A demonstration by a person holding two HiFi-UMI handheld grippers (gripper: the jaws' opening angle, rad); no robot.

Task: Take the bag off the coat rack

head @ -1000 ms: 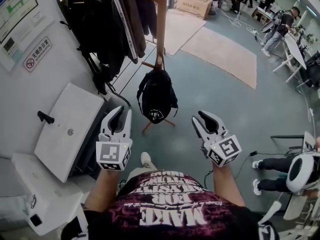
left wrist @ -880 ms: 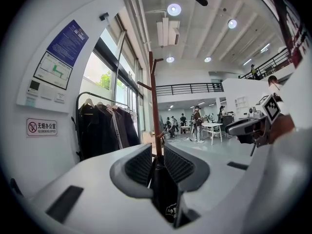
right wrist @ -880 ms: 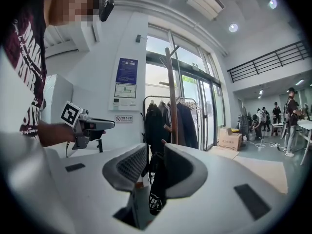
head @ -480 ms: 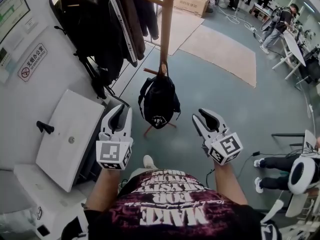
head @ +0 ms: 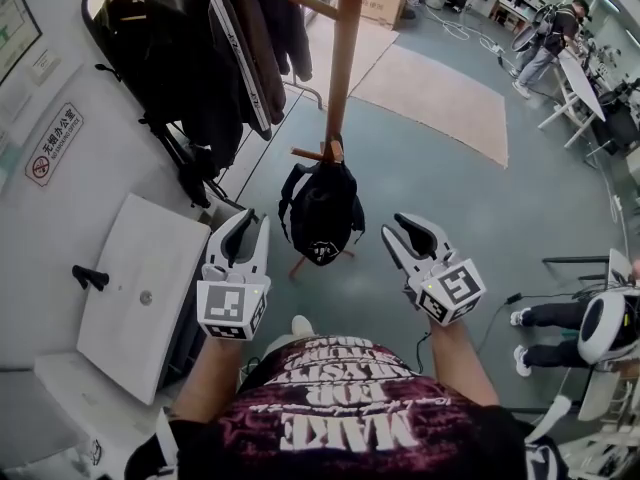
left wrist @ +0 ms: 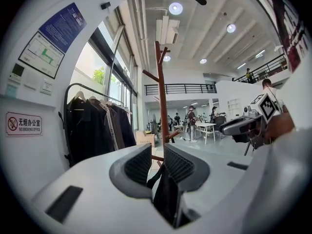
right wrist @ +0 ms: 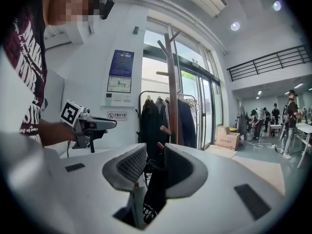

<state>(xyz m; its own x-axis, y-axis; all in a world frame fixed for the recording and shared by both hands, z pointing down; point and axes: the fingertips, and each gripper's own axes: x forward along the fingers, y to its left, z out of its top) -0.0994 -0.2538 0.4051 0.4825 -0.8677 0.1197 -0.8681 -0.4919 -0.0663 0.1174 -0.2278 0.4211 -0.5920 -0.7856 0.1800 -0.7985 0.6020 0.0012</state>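
On a low peg of the wooden coat rack (head: 346,68), we see the black bag (head: 322,213) hanging by its top. We hold both tools short of it and apart from it: our left gripper (head: 252,224) on its left, our right gripper (head: 394,230) on its right, each with jaws parted a little and gripping nothing. Dark coats (head: 200,58) hang on a rail farther left.

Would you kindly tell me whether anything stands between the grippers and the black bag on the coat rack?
Nothing visible does. The black bag hangs from a low peg of the coat rack, and no object lies between it and the left gripper or the right gripper, both open and empty.
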